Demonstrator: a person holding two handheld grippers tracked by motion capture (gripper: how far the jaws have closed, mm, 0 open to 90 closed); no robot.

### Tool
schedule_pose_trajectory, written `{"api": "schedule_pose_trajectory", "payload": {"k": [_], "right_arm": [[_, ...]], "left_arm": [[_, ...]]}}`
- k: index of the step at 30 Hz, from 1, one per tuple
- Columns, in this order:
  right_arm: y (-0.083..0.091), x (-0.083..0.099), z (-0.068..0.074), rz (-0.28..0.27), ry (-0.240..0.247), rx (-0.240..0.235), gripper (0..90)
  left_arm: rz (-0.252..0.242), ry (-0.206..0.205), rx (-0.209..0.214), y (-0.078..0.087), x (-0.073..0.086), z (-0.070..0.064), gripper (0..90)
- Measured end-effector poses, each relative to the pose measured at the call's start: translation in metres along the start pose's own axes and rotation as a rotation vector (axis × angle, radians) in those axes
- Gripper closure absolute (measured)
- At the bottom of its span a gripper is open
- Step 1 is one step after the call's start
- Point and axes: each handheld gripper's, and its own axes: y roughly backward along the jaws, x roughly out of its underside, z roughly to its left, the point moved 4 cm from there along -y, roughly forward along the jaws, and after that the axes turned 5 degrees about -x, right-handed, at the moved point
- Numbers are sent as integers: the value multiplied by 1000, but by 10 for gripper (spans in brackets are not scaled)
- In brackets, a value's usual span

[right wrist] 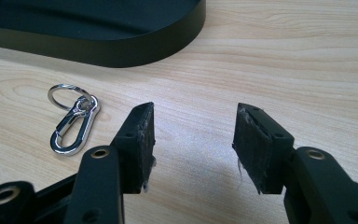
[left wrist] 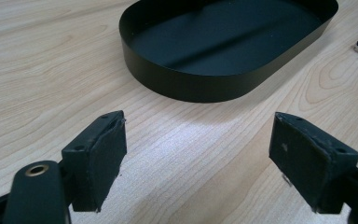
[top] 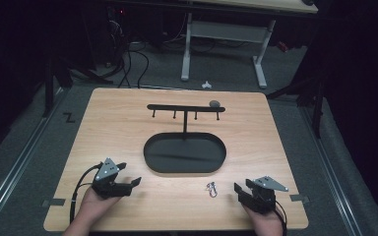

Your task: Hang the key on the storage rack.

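both grippers rest apart on the tabletop, a key clip waiting beside the right one.

the left gripper (top: pixel 137 183) and right gripper (top: pixel 237 189) both stand wide open and hold nothing. the small silver metal carabiner clip with its key ring (right wrist: pixel 72 120) lies flat on the light wooden tabletop (top: pixel 128 123), just beside the right gripper and near the front wall of the black oval metal tray (top: pixel 184 153), whose black post carries a hook rail (top: pixel 185 107). to pick it up well, i'd judge the right gripper should swing toward the clip, straddle its narrow body rather than the loose ring, press low to the wood and close squarely.
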Motion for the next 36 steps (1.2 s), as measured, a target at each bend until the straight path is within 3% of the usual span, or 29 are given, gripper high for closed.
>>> {"api": "schedule_pose_trajectory", "payload": {"k": [36], "right_arm": [[-9, 3, 3, 50, 15, -19, 486]], "left_arm": [[7, -12, 4, 0, 2, -2, 195]]}}
